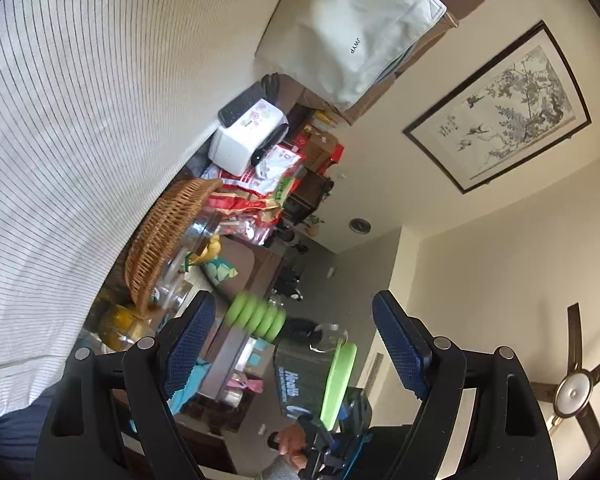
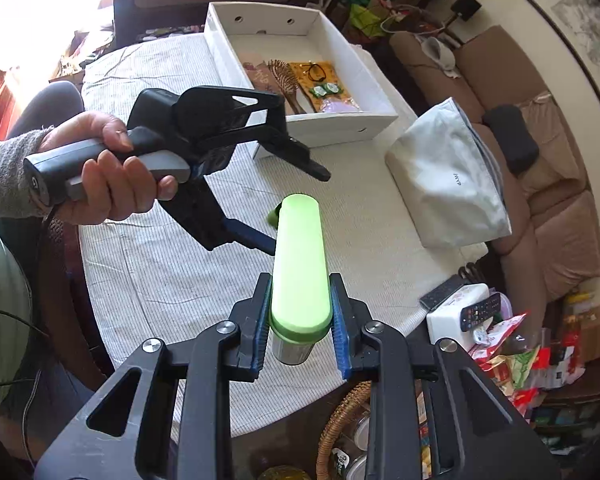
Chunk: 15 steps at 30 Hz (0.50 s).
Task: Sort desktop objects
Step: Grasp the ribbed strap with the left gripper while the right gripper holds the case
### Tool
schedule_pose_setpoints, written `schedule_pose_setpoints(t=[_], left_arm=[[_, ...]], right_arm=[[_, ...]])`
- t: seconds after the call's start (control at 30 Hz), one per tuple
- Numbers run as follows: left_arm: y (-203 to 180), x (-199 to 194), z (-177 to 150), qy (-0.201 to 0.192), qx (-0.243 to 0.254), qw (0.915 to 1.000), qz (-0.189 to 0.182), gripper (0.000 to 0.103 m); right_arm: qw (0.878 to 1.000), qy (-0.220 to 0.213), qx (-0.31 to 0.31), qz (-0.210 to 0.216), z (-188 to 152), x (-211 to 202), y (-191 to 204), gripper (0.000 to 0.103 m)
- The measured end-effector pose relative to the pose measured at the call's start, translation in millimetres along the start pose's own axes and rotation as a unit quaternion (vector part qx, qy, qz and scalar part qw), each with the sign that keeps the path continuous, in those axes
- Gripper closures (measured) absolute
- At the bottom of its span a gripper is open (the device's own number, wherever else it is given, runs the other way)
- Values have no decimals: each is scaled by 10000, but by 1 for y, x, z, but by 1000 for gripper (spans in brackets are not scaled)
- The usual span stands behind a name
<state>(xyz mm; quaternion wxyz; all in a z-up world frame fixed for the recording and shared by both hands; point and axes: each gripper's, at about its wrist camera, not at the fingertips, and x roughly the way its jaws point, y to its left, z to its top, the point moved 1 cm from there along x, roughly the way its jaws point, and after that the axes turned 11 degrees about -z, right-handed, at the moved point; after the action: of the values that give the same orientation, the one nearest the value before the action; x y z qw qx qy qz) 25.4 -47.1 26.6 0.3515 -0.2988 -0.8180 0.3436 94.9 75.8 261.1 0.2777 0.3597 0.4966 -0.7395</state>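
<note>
My right gripper (image 2: pixel 300 312) is shut on a light-green roller tool (image 2: pixel 299 256) with a metal end, held above the striped tablecloth (image 2: pixel 160 272). Its green ribbed handle (image 1: pixel 256 316) sits between the open fingers of my left gripper (image 1: pixel 292 344), not touching them. In the right wrist view the left gripper (image 2: pixel 292 208) is held by a hand just left of the tool's far end. A white box (image 2: pixel 364 80) on the table holds a wooden hairbrush (image 2: pixel 286 80), glasses and small packets.
A pale zip pouch (image 2: pixel 448 184) lies right of the box. A tissue box with remotes (image 2: pixel 460 312) sits at the table's right edge beside snack bags (image 2: pixel 512 356). A wicker basket (image 2: pixel 344 432) stands near me. A brown sofa (image 2: pixel 540 160) is beyond.
</note>
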Motion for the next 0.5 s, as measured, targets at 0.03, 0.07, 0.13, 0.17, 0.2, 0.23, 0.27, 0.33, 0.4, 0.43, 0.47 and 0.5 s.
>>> schedule_pose_setpoints(t=[0.03,0.07,0.13,0.17,0.2,0.23,0.27,0.33,0.4,0.43,0.47,0.5], left_arm=[[-2,1,-1,27,46,10000,9,25],[-5,2,-2,46,118,9999,64,52],[-13,-1,-4,16,286,9992,272,91],[-18,-3,-4,8,334,9990,292,91],[-23,-4,-4,37,387,9988,292,90],[-30,-6,-4,39,473,9982,366,90],[-39,-9,-4,-6,587,9972,468,90],[-62,-15,-2,-39,899,9939,633,91],[-91,-23,2,-78,1228,9888,847,91],[-107,-26,4,-85,1405,9854,959,91],[-125,-30,6,-106,1593,9812,1081,91],[-144,-35,9,-139,1790,9765,1196,91]], right_arm=[[10000,23,-22,10,0,-1,3,78],[10000,25,-45,8,0,-1,5,78],[10000,33,-35,-29,1,-3,7,78],[10000,24,-10,-21,2,-3,6,78],[10000,-4,13,-32,4,-5,7,78],[10000,-43,19,-30,6,-5,6,78],[10000,-72,17,-31,9,-6,7,78],[9999,-147,9,-56,16,-6,8,78],[9996,-269,23,-86,25,-5,8,78],[9994,-333,49,-105,31,-5,6,78],[9990,-422,89,-125,39,-4,4,78],[9984,-526,132,-126,48,-3,1,78]])
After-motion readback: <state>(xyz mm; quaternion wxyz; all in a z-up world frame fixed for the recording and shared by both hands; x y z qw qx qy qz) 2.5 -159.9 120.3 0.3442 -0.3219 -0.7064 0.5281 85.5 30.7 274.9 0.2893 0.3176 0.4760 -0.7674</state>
